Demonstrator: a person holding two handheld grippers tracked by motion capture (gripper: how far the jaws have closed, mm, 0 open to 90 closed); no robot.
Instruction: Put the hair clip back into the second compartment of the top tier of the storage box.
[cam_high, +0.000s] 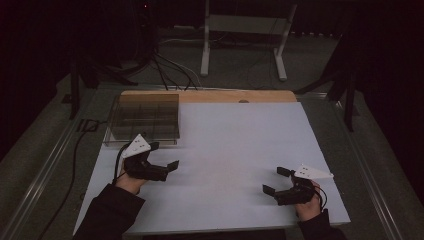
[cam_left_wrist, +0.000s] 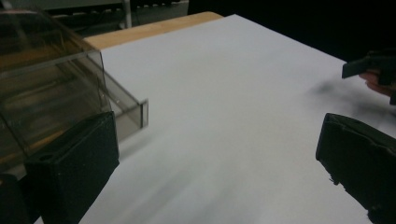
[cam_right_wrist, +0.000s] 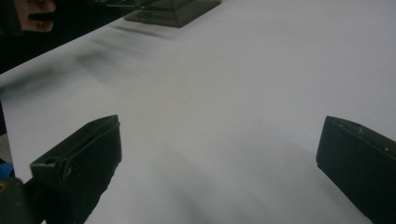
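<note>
Box: smoky clear plastic box (cam_high: 142, 119) w/ inner compartments, far-left part of white board (cam_high: 240, 150), its far edge by the bare wooden strip (cam_high: 225, 96). Nearest thing to my left jaws, so that's the job as I read it.
Left jaws: my left gripper (cam_high: 164, 156) spread wide, nothing btwn them. In the left gripper view the box corner (cam_left_wrist: 56, 93) sits just beside the left-hand jaw, not touching as far as I can tell.
Right jaws: my right gripper (cam_high: 275, 181) also wide open, empty, hovering over bare board near the right front, well apart from box. Right gripper view: box (cam_right_wrist: 173, 11) far off at top.
Handling (my guess): thin rigid plastic, prob. light, smooth walls so slippery; could crack or flex if pinched hard. Can't tell if lid is on or if anything's inside.
Where to grip: over a side wall or the near rim/lip, jaws straddling one wall, not the whole body; too wide for that, I think.
Around: dark room, cables (cam_high: 165, 70) and a white stand (cam_high: 245, 30) on floor beyond the table.
</note>
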